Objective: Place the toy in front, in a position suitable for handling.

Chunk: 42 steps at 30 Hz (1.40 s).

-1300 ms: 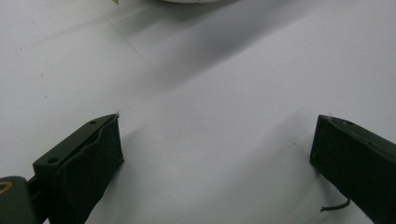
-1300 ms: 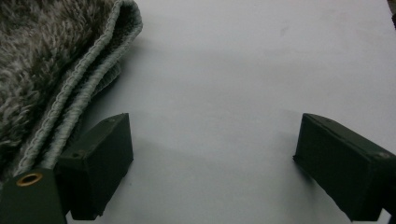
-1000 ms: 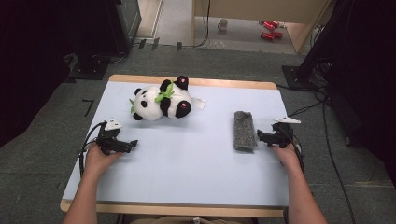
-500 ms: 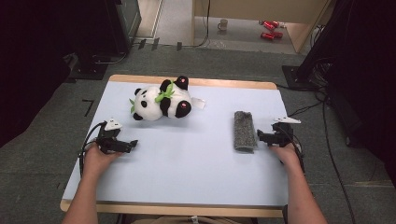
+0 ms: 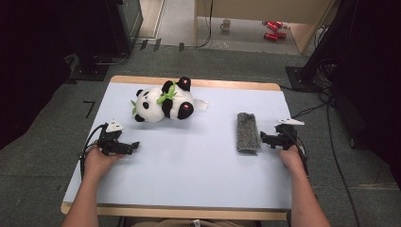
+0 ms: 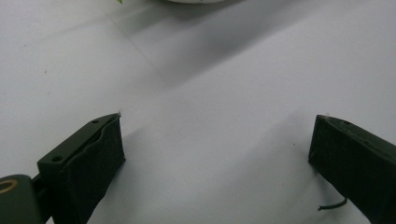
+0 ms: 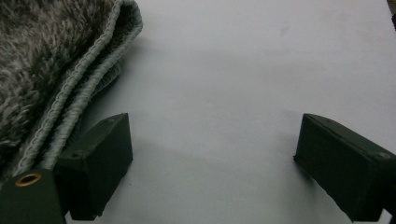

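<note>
Folded grey towel (image 5: pixel 248 132) lies flat on the table (image 5: pixel 198 161), right side, just beside the right gripper (image 5: pixel 263 140) — jaws wide, empty. Left gripper (image 5: pixel 136 145) also wide. Towel looks soft, light, floppy — best pinched at the stitched folded edge (image 7: pixel 88 88).

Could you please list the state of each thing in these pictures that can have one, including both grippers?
left gripper: open, jaws wide apart, resting low on the table, holding nothing.
right gripper: open, empty, beside the towel's edge.
grey towel: folded into a narrow strip, lying flat.
panda plush: lying on its side near the far edge, apart from both grippers.
table: covered by a pale blue sheet.
</note>
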Motion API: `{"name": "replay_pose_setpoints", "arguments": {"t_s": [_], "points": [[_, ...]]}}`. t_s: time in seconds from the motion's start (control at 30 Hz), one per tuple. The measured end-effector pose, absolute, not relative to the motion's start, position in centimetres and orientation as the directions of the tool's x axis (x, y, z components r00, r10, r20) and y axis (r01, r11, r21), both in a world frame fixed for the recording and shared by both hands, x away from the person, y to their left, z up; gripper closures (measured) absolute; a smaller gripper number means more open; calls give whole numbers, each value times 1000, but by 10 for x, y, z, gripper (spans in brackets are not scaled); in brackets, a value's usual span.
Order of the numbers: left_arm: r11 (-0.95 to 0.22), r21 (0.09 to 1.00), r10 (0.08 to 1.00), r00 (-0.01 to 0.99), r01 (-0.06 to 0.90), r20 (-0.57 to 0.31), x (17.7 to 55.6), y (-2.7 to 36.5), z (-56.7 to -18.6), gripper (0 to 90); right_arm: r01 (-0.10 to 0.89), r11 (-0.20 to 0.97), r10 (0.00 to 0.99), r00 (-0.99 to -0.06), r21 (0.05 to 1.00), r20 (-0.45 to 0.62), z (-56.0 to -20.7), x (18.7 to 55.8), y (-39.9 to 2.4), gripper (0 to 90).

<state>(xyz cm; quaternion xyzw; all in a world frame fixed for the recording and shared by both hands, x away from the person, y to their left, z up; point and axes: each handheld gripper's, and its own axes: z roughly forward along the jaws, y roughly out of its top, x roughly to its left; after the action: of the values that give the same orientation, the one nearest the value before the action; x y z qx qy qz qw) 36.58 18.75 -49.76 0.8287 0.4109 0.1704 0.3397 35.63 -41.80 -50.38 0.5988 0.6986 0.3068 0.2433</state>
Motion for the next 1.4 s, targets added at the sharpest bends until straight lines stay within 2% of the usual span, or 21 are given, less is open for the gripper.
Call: {"name": "replay_pose_setpoints", "arguments": {"t_s": [0.13,0.2,0.3,0.37,0.77,1.4], "points": [[-428,704,798,602,566,1,366,188,-498,35,688,93,986,-165,719,29,-504,356,-418,106],[-407,709,815,579,576,-3,366,189,-496,68,688,93,986,-165,719,31,-504,356,-418,105],[-375,728,833,554,574,-8,365,196,-495,201,689,93,986,-166,719,31,-504,357,-418,105],[-360,732,837,547,579,-21,365,198,-495,247,688,92,986,-166,720,32,-504,356,-418,105],[-332,706,845,529,626,-71,373,197,-488,258,687,93,986,-164,721,30,-504,356,-418,105],[-270,748,820,552,607,-152,387,196,-460,265,686,93,986,-165,721,30,-504,356,-418,103]]}}
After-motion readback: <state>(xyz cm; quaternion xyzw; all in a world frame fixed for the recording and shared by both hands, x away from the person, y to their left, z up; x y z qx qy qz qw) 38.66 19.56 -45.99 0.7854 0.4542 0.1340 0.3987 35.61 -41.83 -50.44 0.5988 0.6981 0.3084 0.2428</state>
